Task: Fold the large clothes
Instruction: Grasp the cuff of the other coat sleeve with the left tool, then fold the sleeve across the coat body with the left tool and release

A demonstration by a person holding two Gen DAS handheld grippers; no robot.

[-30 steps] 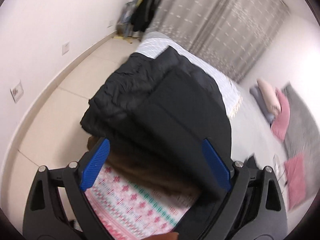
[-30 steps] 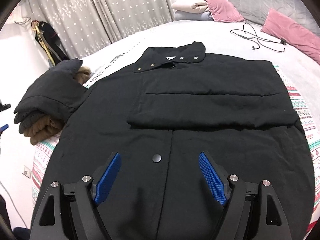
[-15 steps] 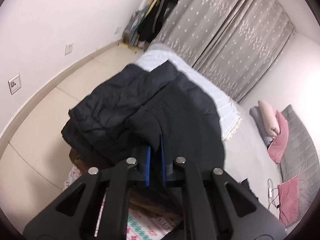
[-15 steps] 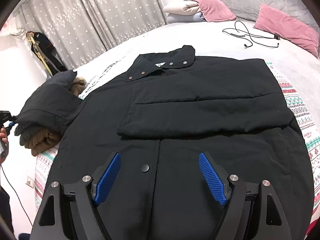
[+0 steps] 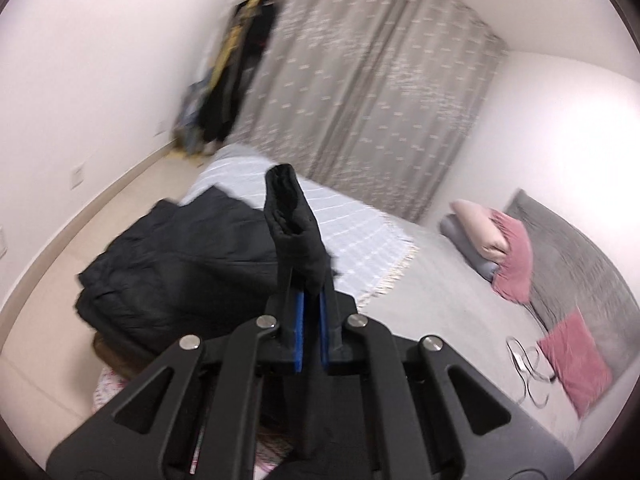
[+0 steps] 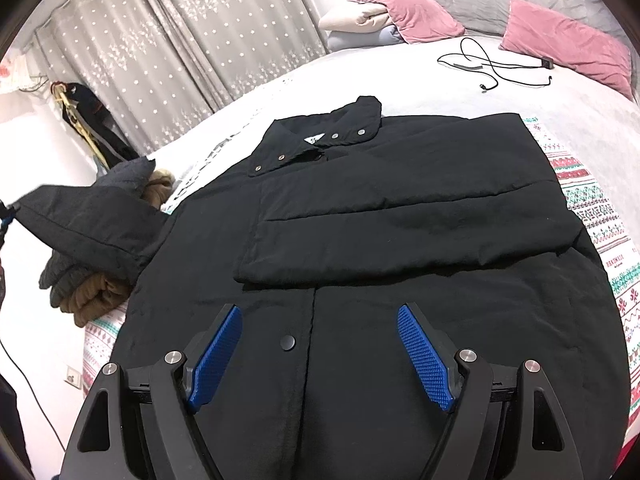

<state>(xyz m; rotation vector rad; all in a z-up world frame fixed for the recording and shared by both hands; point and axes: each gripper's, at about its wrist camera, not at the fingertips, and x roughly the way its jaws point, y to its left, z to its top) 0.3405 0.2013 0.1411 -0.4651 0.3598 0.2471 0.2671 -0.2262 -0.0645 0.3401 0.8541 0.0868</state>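
A large black jacket [image 6: 400,220] lies front up on the bed, collar far from me, its right sleeve folded across the chest. My left gripper [image 5: 311,300] is shut on the cuff of the jacket's left sleeve [image 5: 294,232] and holds it lifted off the bed. In the right wrist view the sleeve [image 6: 88,220] hangs raised at the far left. My right gripper [image 6: 320,352] is open and empty, hovering above the jacket's lower front near a snap button [image 6: 287,343].
A stack of folded dark and brown clothes [image 6: 80,288] sits at the bed's left edge; it also shows in the left wrist view [image 5: 168,272]. A patterned blanket [image 6: 600,232] lies under the jacket. Pink pillows [image 6: 560,40] and a black cable [image 6: 492,68] lie farther up the bed.
My left gripper closed on the sleeve cuff and lifted it up from beside the folded stack. My right gripper stayed open, shifting only slightly over the jacket.
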